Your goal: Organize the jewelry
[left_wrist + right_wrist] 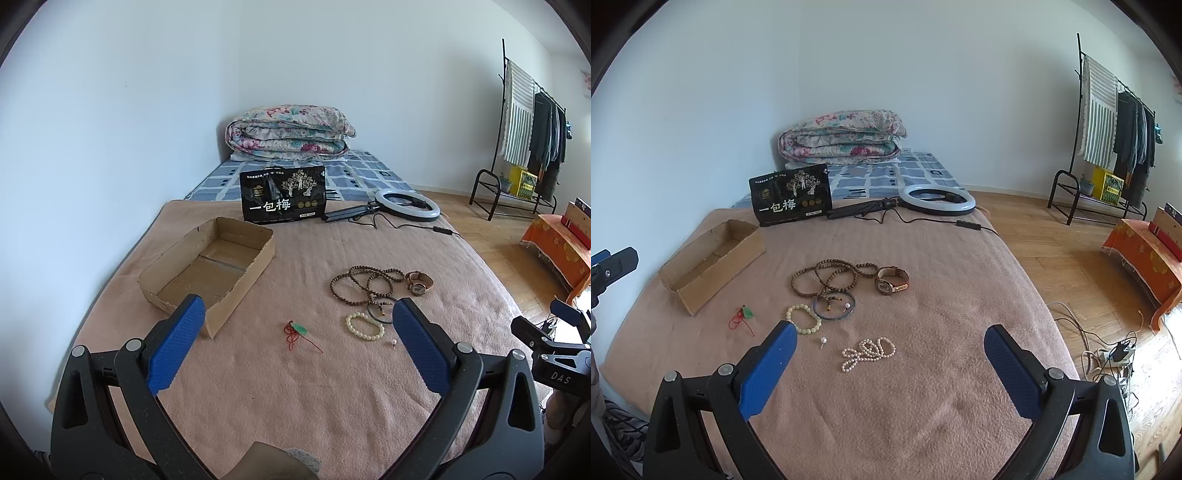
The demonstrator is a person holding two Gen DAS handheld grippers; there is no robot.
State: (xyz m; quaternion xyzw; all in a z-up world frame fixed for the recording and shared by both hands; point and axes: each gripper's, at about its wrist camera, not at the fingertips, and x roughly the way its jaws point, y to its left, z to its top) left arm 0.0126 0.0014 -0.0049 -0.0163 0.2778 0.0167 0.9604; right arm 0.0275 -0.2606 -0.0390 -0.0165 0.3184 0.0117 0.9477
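right wrist: fingers (1008, 369) spread above pearl necklace (868, 352).

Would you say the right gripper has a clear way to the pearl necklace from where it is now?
Probably yes: the right gripper is open, and the pearl necklace lies apart from the other jewelry on the blanket, nothing between.

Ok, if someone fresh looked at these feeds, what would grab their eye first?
Probably the jewelry cluster mid-blanket: brown bead strands touching a wristwatch, with a pearl strand nearer the open right tool. Next, the empty cardboard box to the left, and the black snack bag standing behind it.
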